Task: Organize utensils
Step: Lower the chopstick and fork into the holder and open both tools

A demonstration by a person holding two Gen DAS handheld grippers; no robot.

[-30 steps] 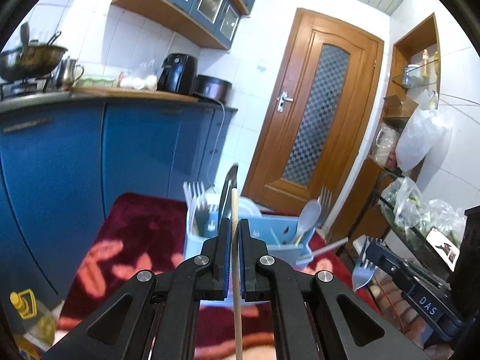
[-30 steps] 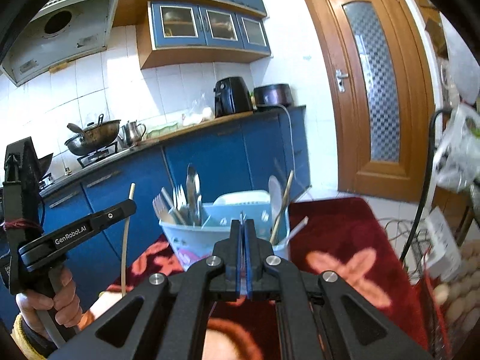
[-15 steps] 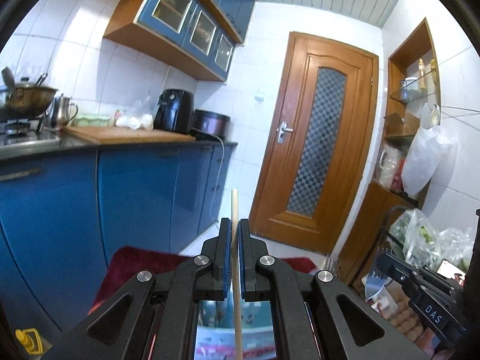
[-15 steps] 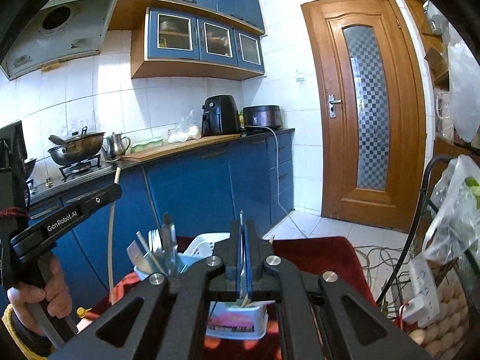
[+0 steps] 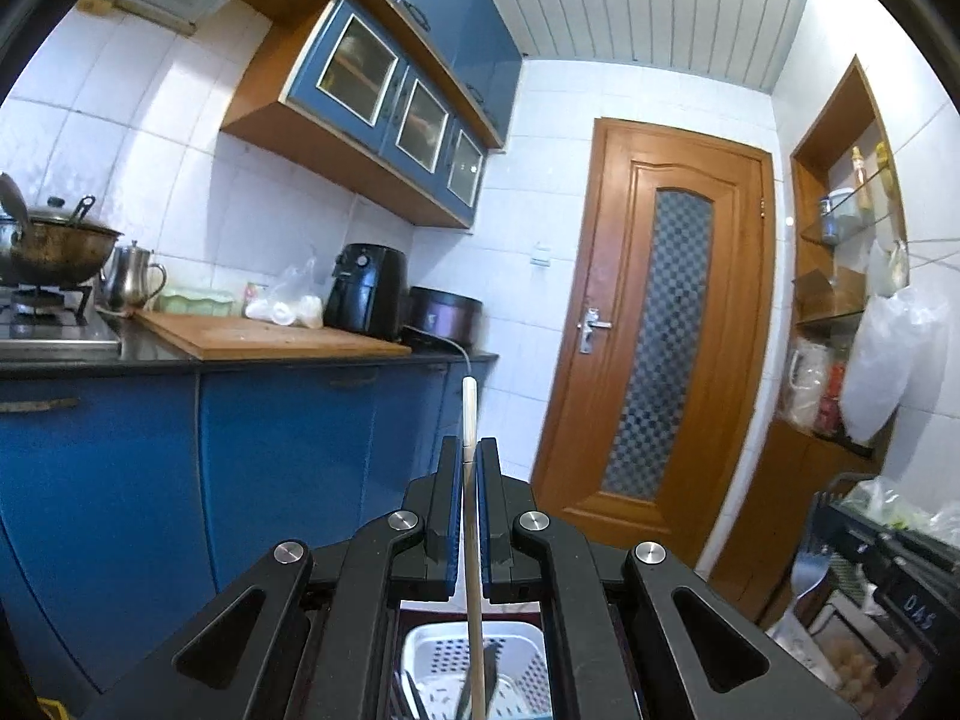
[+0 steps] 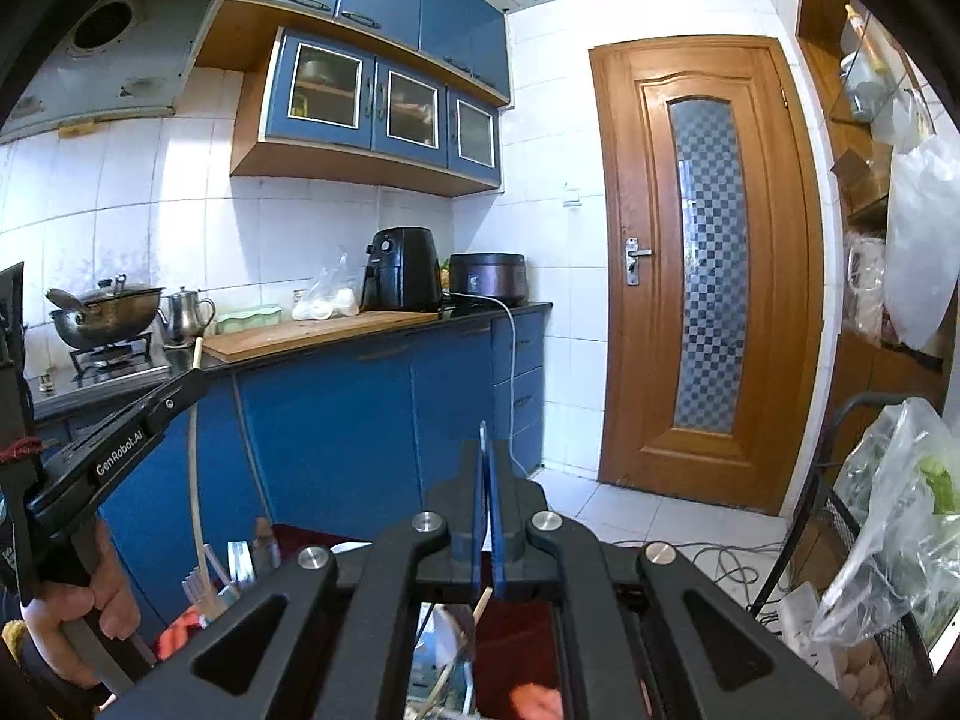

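Note:
My left gripper (image 5: pixel 471 450) is shut on a pale wooden chopstick (image 5: pixel 470 414), which stands upright between the pads and pokes out above them. Under it, at the bottom edge, shows the white utensil basket (image 5: pixel 444 648). My right gripper (image 6: pixel 485 456) is shut on a fork whose thin metal handle (image 6: pixel 482 435) rises edge-on between the fingers. The fork's head (image 5: pixel 807 573) hangs under that gripper at the right of the left wrist view. In the right wrist view the left gripper (image 6: pixel 195 381) holds the chopstick (image 6: pixel 192 480) above several utensils (image 6: pixel 234 564) that stand in the basket.
Blue base cabinets (image 6: pixel 336 420) run along the left under a counter with a wooden board (image 5: pixel 264 339), an air fryer (image 6: pixel 399 270) and a cooker (image 6: pixel 486 276). A wooden door (image 6: pixel 702 276) is ahead. Plastic bags (image 6: pixel 894 528) and a wire rack crowd the right.
Both grippers have risen and tipped upward, so the basket and red rug slid to the bottom of both views. Each gripper still holds the same thing.

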